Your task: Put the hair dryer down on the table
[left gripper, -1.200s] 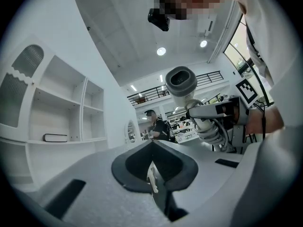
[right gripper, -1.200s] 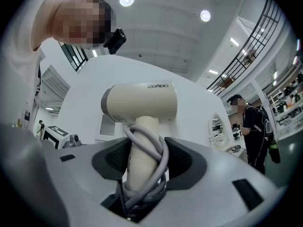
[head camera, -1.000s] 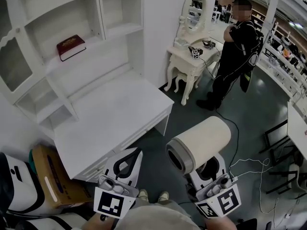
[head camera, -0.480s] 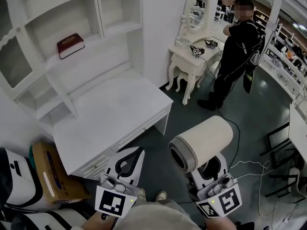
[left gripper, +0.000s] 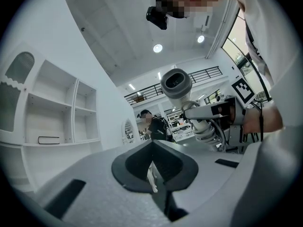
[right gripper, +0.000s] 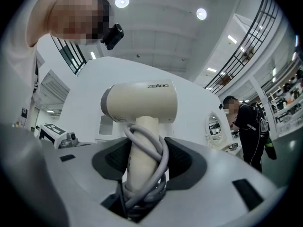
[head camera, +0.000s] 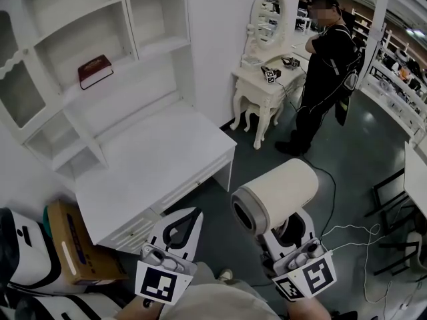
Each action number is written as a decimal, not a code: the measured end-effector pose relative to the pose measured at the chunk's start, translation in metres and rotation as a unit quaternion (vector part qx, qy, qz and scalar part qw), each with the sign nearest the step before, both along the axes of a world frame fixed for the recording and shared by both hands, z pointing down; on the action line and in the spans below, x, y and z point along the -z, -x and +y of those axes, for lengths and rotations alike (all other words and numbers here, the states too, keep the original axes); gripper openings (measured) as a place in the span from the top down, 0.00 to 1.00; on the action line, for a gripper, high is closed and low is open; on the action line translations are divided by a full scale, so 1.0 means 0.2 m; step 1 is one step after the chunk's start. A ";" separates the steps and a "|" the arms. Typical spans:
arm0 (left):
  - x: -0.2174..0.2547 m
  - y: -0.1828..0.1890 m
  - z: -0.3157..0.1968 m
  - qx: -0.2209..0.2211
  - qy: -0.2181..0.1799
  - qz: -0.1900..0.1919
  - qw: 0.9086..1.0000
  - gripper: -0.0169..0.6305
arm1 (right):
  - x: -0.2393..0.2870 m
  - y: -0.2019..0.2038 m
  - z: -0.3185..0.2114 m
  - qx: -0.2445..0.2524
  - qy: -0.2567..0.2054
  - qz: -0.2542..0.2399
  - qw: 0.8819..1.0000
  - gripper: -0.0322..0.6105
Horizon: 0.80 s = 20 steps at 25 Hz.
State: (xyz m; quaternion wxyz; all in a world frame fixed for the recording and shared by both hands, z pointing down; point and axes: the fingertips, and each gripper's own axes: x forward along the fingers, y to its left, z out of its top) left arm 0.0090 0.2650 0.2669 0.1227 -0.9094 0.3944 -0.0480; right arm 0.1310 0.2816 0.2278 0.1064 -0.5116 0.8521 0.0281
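Note:
A cream hair dryer (head camera: 280, 192) stands upright in my right gripper (head camera: 285, 231), nozzle pointing toward the white desk (head camera: 153, 155). It hangs over the dark floor, to the right of the desk's front corner. In the right gripper view the right gripper (right gripper: 144, 162) is shut on the hair dryer (right gripper: 142, 100) handle, with the grey cord (right gripper: 158, 167) wound round it. My left gripper (head camera: 181, 222) hovers near the desk's front edge, its jaws together with nothing in them. In the left gripper view the left gripper (left gripper: 154, 167) shows only a thin slit, and the hair dryer (left gripper: 176, 83) sits up right.
A red book (head camera: 95, 69) lies on the shelf unit above the desk. A white dressing table (head camera: 263, 85) with an oval mirror stands beyond, a person in black (head camera: 323, 72) beside it. A cardboard box (head camera: 73, 245) sits lower left; a white cable (head camera: 353, 235) trails over the floor at right.
The head view has shifted a little, so the desk sits slightly further left. Both grippers keep their places and the hair dryer stays held upright.

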 end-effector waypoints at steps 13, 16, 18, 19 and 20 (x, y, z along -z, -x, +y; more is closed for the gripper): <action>-0.01 0.01 -0.05 0.019 -0.002 0.007 1.000 0.96 | 0.00 -0.01 -0.06 0.015 -0.011 -0.004 1.000 0.63; -0.03 0.03 -0.13 0.020 -0.004 0.004 1.000 0.95 | -0.03 0.01 -0.14 0.019 -0.007 -0.008 1.000 0.63; -0.05 0.04 -0.20 0.019 -0.008 0.002 1.000 0.95 | -0.05 0.02 -0.20 0.020 -0.006 -0.007 1.000 0.63; -0.05 0.05 -0.23 0.020 -0.008 0.002 1.000 0.95 | -0.05 0.03 -0.24 0.022 -0.005 -0.007 1.000 0.63; -0.05 0.05 -0.27 0.021 -0.007 0.002 1.000 0.95 | -0.05 0.04 -0.28 0.023 -0.005 -0.007 1.000 0.63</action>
